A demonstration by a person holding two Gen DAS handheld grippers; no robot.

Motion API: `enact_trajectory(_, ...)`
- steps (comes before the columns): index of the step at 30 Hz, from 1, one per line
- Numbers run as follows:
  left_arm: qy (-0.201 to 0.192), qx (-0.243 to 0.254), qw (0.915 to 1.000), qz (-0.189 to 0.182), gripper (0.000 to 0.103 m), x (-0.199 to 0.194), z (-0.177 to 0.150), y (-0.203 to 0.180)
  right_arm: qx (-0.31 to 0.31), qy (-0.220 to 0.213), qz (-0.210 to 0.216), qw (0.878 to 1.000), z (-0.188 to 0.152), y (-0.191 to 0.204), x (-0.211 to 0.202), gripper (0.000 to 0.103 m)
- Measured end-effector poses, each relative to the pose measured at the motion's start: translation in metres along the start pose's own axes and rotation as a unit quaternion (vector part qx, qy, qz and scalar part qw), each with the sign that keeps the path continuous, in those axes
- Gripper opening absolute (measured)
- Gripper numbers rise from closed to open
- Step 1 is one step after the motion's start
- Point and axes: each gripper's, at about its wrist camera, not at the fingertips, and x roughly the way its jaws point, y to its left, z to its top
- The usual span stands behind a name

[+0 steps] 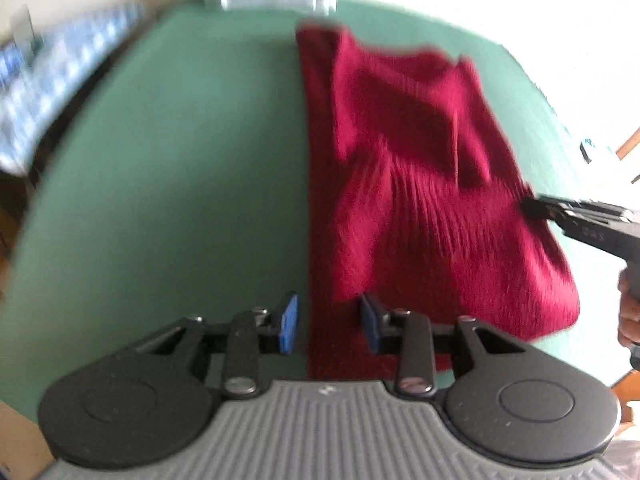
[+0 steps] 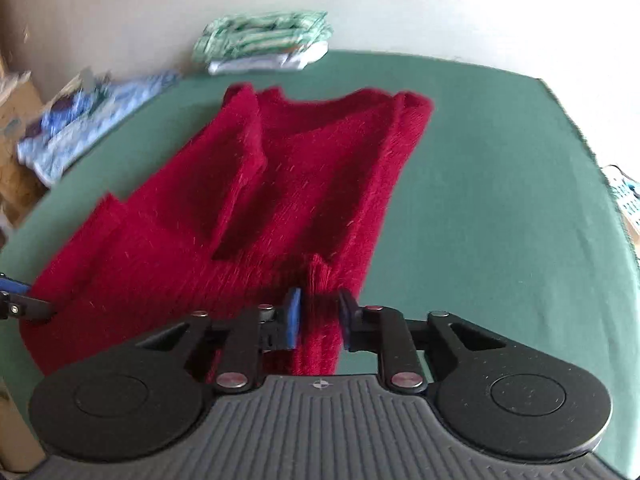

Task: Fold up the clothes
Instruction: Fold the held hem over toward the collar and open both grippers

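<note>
Right wrist view showed the red sweater (image 2: 256, 184) lying long-ways away on the green counter (image 2: 500, 184), its near hem pinched in the right tongs (image 2: 319, 316), left tongs (image 1: 329, 322) half-open beside its left edge.

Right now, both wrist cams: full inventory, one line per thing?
sweater: 1, dark red knit, partly folded, on the middle of the table
table: 1, green cover, under everything
folded stack: 1, green-and-white striped on white, far edge of the table
blue-and-white cloth: 1 heap, patterned, past the table's far left side
cardboard: brown, left of that heap; count unclear
right gripper: 1, black with blue pads, pads closed on a bunched near edge of the sweater
left gripper: 1, black with blue pads, sweater's near left edge between the pads, contact unclear in the blur
hand: 1, on the right gripper's handle
</note>
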Motion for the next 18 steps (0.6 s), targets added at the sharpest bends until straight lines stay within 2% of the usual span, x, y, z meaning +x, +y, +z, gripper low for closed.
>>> enact_trajectory(2, -0.061, 0.036, 0.9974, 0.017, 0.035, -0.019, 0.011, -0.008, 0.0, -0.046, -0.006, 0.999, 0.003, -0.001, -0.02, 0.023)
enact_trajectory(3, -0.087, 0.054, 0.9947, 0.016, 0.036, -0.026, 0.016, -0.013, -0.006, -0.061, -0.002, 0.998, 0.003, 0.002, -0.028, 0.023)
enact_trajectory(4, -0.099, 0.068, 0.9928, -0.001, 0.036, -0.026, 0.019, -0.018, -0.011, -0.064, 0.012, 0.998, 0.004, 0.005, -0.032, 0.024)
enact_trajectory(6, -0.097, 0.093, 0.9901, -0.038, 0.036, -0.011, 0.025, -0.035, -0.033, -0.052, 0.028, 0.998, 0.001, 0.018, -0.028, 0.023)
enact_trajectory(8, -0.095, 0.131, 0.9857, -0.046, 0.038, 0.011, 0.024, -0.052, -0.062, -0.034, 0.029, 0.997, -0.004, 0.033, -0.018, 0.022)
enact_trajectory(9, -0.089, 0.148, 0.9843, -0.037, 0.03, 0.025, 0.024, -0.06, -0.076, -0.026, 0.028, 0.996, -0.006, 0.04, -0.014, 0.022)
enact_trajectory(10, -0.083, 0.161, 0.9831, -0.028, 0.029, 0.039, 0.024, -0.065, -0.085, -0.022, 0.015, 0.996, -0.008, 0.045, -0.007, 0.022)
enact_trajectory(13, -0.071, 0.166, 0.9835, 0.006, 0.031, 0.074, 0.023, -0.062, -0.077, -0.012, -0.02, 0.997, -0.011, 0.046, 0.011, 0.019)
enact_trajectory(14, -0.081, 0.163, 0.9833, 0.002, 0.037, 0.077, 0.018, -0.056, -0.072, -0.009, -0.036, 0.997, -0.013, 0.044, 0.017, 0.019)
enact_trajectory(18, -0.109, 0.166, 0.98, 0.001, 0.039, 0.069, -0.002, -0.045, -0.048, -0.025, -0.046, 0.997, -0.015, 0.038, 0.026, 0.019)
